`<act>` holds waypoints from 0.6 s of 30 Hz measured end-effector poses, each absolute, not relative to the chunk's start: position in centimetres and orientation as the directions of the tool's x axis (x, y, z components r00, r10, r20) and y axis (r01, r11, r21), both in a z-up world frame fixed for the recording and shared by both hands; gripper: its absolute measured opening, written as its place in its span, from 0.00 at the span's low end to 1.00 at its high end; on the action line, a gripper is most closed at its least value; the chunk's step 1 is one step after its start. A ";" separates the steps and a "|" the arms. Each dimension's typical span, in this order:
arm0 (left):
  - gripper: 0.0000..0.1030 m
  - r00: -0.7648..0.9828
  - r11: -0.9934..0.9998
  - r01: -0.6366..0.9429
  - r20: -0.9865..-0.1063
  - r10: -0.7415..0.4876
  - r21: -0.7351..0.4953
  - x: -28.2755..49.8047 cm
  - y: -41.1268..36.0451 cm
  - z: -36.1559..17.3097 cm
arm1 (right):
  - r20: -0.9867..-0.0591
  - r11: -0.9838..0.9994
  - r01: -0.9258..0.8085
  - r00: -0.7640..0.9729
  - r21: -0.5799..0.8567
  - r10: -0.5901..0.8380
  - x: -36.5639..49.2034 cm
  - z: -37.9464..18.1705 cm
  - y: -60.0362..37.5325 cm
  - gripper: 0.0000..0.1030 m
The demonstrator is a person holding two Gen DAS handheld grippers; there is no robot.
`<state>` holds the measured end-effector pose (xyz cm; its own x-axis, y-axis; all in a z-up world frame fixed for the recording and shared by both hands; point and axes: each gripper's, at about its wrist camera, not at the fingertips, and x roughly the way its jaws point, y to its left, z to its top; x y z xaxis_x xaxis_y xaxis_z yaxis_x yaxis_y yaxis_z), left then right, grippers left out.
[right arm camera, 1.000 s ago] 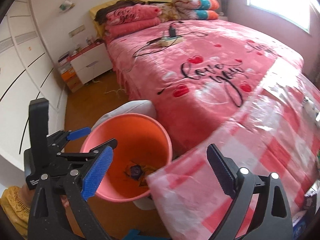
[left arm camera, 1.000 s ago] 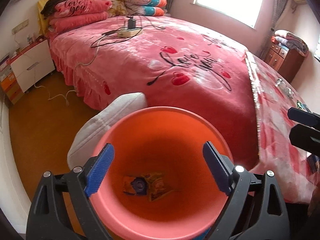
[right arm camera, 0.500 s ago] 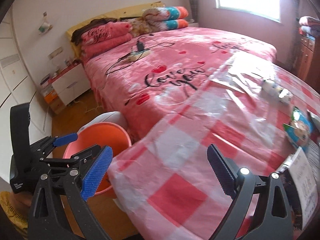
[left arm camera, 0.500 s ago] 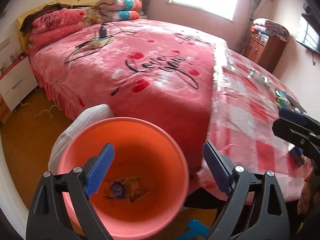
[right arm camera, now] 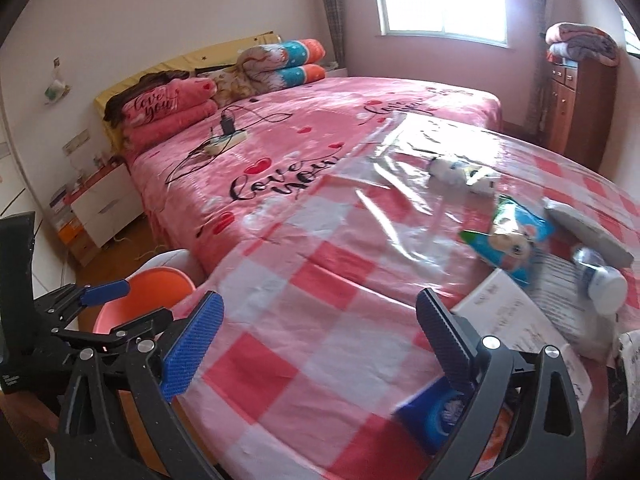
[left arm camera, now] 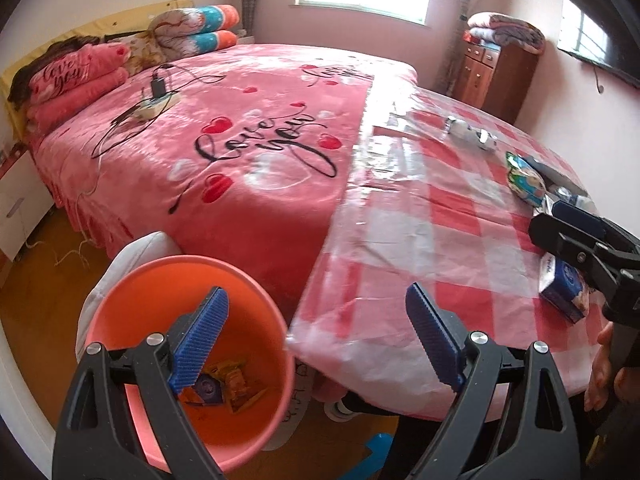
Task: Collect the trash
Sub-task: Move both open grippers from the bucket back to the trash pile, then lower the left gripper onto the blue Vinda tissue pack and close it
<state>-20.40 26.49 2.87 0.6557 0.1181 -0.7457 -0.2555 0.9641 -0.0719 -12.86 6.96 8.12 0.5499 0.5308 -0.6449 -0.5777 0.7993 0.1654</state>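
An orange bucket (left arm camera: 256, 292) stands on the floor by the table, with several wrappers (left arm camera: 230, 386) at its bottom. My left gripper (left arm camera: 316, 340) hangs open and empty over the bucket's right rim and the table's edge. My right gripper (right arm camera: 320, 344) is open over the red-checked tablecloth (right arm camera: 304, 320), nothing between its fingers. On the cloth lie a blue-green snack bag (right arm camera: 508, 240), a blue packet (right arm camera: 428, 412) by the right finger, a white crumpled wrapper (right arm camera: 452, 170) and a small bottle (right arm camera: 600, 280). The left wrist view shows the right gripper (left arm camera: 560, 226) beside the blue packet (left arm camera: 560, 284).
A pink bed (left arm camera: 240, 140) with a power strip (left arm camera: 154, 106) and cables adjoins the table. A white stool (left arm camera: 136, 252) stands behind the bucket. A printed sheet (right arm camera: 516, 320) and a grey flat object (right arm camera: 588, 232) lie at the table's right. A wooden cabinet (right arm camera: 576, 104) stands by the window.
Both views have swung right, from the bucket toward the table. The bucket slid to the lower left, and the trash on the cloth came into view. Both grippers stayed open.
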 end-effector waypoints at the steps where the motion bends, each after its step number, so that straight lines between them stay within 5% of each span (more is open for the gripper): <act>1: 0.88 0.655 0.966 -0.248 -0.747 0.117 -0.067 -20.3 26.1 2.9 | -0.643 0.802 -0.572 0.553 0.169 0.530 -12.8 8.1 6.5 0.93; 18: 0.88 0.636 0.987 -0.158 -0.765 0.102 0.001 -17.9 20.7 3.3 | -0.618 0.847 -0.500 0.613 0.178 0.492 -11.5 7.5 1.2 0.93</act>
<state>-17.88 20.67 3.29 0.6358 0.1020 -0.7651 -0.1576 0.9875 0.0007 -11.54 1.24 7.46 0.6129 0.4920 -0.6183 -0.5004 0.8473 0.1782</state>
